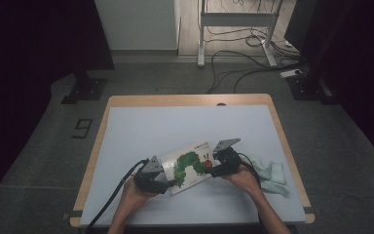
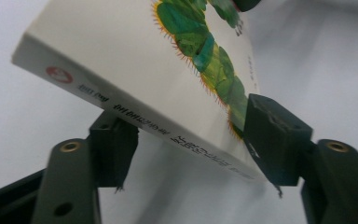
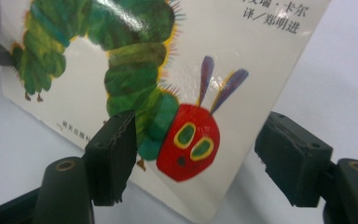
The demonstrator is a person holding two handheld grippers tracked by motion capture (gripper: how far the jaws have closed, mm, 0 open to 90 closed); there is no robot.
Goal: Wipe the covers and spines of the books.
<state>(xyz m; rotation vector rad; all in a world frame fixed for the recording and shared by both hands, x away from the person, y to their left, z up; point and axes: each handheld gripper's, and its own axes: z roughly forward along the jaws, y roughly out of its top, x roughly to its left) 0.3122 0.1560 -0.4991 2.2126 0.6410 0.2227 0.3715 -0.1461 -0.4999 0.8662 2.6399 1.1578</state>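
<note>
Left gripper (image 1: 168,183) set at the spine corner of the picture book (image 1: 191,165), jaws partly spread, one below the spine edge and one over the cover; from the left gripper view, book (image 2: 135,70) tilted between them, upper jaw seeming to touch the caterpillar art, lower jaw just beside the spine, firm pinch not certain. Right gripper (image 1: 213,171) at the opposite short edge, beside the red caterpillar head; jaws spread wide in the right gripper view (image 3: 196,158), book corner (image 3: 223,112) lying between them, neither pad pressing on it. Crumpled pale cloth (image 1: 271,176) just beyond the right hand (image 1: 246,179), on the white table mat (image 1: 141,131).
</note>
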